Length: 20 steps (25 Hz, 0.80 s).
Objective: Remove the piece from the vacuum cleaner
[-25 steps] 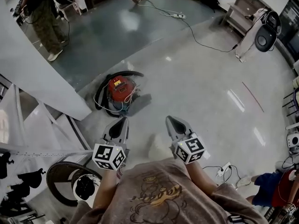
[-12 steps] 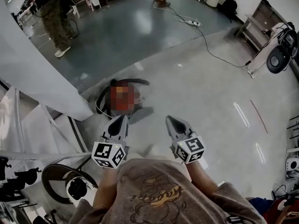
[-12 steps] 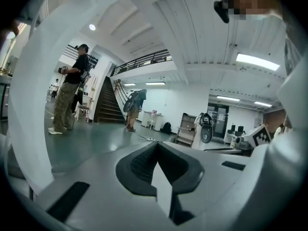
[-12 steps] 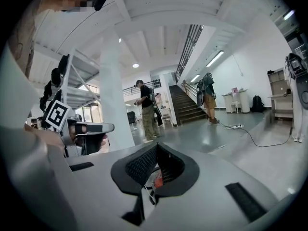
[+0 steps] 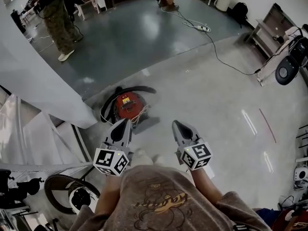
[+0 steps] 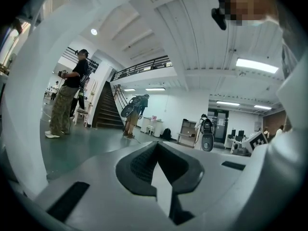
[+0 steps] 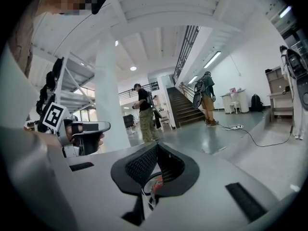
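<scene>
Looks along the right tool (image 7: 155,148), jaws pressed together. Catches a sliver of red vacuum cleaner (image 7: 157,183) through the gap low between the jaws. Takes in the left tool (image 7: 98,126) at the left edge, a white pillar (image 7: 107,95) behind it, a person (image 7: 144,112) in camouflage trousers standing beyond, stairs (image 7: 185,107) farther back, and a power strip (image 7: 236,127) lying on the floor (image 7: 269,148).

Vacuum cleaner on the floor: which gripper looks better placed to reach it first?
Left, probably. In the head view the left gripper sits just short of the red vacuum cleaner; the right gripper is off to its side. Both have jaws shut, empty.
</scene>
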Tool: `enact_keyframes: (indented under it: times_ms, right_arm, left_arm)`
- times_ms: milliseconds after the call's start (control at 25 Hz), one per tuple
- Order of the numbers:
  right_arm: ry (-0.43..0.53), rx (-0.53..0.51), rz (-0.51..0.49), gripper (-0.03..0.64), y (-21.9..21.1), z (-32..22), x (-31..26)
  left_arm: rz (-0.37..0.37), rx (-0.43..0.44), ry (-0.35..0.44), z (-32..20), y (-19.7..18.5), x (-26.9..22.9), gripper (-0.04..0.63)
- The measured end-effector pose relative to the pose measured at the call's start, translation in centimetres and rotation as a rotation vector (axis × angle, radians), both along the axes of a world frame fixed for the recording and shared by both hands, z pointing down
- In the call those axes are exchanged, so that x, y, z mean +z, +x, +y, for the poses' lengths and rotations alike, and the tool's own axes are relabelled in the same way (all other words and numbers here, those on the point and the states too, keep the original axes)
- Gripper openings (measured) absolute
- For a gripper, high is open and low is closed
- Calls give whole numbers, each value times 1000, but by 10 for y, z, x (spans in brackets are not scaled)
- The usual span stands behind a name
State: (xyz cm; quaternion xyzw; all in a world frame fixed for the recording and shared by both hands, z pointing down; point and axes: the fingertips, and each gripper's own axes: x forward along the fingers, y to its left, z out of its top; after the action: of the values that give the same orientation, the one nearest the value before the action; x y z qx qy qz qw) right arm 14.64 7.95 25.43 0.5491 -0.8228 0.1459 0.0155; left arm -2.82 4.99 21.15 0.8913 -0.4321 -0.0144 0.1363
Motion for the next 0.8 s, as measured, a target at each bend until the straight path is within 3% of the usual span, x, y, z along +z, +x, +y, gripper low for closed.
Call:
enact_keyframes:
  times_ms: [360,600,720,800]
  right_arm:
    - [73,-17,-12,2,-13,-20,-20]
    - [62,-38,6,5,-27,-33,-14]
    - [54,-66,-6,72,-33,-37,-13]
    - [52,-85,-15,105,-36,-38,-14]
  left_arm:
    - [-47,47,29,-30,-4,-10,3]
    - [-47,37,22,-42,-15,-10,3]
    - [-51,31,16,-46,-19,-7,6]
    - [-52,42,10,-47,-19,-4,57]
